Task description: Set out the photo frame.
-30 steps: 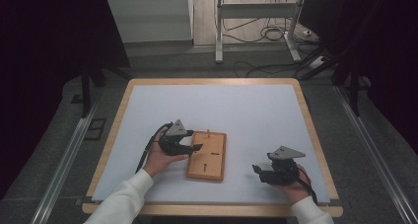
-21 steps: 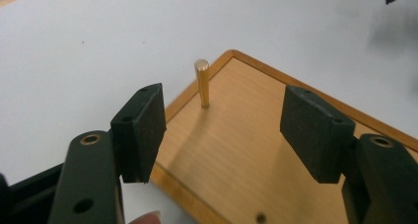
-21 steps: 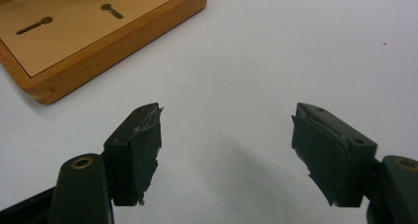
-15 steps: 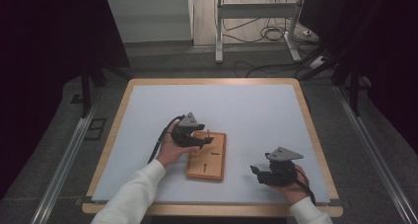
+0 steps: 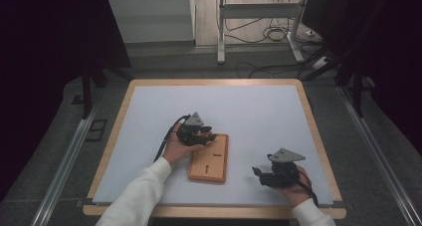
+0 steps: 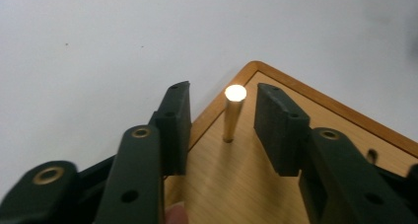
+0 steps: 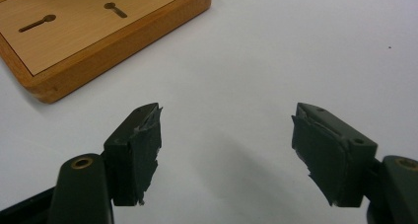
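A flat wooden block point(image 5: 209, 162) with two keyhole slots lies on the white table. A thin brass peg point(image 6: 230, 116) stands upright near the block's point(image 6: 246, 184) far left corner. My left gripper point(image 5: 207, 135) reaches over that corner. In the left gripper view its jaws point(image 6: 223, 103) have just been closing and sit on either side of the peg. A gap remains on both sides, so the pads do not touch it. My right gripper point(image 5: 258, 173) rests low on the table right of the block. In the right gripper view it point(image 7: 226, 116) stands open and empty, with the block point(image 7: 98, 21) ahead to its left.
The white mat point(image 5: 249, 111) has a wooden border point(image 5: 214, 81). Dark floor, metal rails and a stand with cables point(image 5: 259, 32) lie beyond the far edge.
The left hand has moved right and slightly away, bringing its gripper over the block's far left corner. The right hand has stayed where it was.
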`<state>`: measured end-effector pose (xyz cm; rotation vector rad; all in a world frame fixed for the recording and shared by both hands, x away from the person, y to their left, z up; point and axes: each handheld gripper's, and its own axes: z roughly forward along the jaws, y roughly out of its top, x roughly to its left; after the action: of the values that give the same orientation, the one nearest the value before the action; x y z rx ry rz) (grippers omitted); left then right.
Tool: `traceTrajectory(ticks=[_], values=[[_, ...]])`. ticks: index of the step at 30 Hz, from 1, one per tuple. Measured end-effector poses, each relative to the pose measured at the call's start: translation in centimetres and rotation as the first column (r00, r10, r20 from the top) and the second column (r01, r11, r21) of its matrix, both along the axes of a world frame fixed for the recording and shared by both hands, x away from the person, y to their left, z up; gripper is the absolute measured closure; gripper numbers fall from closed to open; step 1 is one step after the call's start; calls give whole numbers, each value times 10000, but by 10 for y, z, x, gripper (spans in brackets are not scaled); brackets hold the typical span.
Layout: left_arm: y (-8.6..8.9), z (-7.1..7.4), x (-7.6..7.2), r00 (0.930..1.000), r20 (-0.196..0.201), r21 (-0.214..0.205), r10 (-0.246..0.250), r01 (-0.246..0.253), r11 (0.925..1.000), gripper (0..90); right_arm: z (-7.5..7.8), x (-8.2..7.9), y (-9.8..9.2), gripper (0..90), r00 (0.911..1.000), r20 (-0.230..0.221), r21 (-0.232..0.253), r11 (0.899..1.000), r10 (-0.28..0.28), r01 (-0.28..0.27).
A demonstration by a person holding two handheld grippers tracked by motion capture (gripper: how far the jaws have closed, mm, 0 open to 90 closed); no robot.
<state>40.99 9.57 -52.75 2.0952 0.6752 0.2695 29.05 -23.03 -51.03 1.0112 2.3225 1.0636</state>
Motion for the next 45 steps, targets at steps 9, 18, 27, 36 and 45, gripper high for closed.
traceTrajectory(ticks=[9,18,27,36,45], values=[[-4,-4,3,9996,-116,-73,-271,270,9996,789,1,-2,2,266,9995,183,20,9996,273,-274],[-3,-1,8,9955,-850,-169,-414,401,9991,839,1,-3,5,262,9986,238,6,9989,476,-476],[0,2,18,9821,-1817,-447,-505,430,9981,833,7,-10,19,173,9953,507,155,9964,828,-837],[-1,5,26,9670,-2500,-439,-497,399,9982,835,11,-31,70,78,9721,1171,-1139,9752,2031,-1900],[-1,6,31,9582,-2807,-515,-549,421,9978,836,-6,-32,118,69,9484,1837,-2853,9373,2583,-2000]])
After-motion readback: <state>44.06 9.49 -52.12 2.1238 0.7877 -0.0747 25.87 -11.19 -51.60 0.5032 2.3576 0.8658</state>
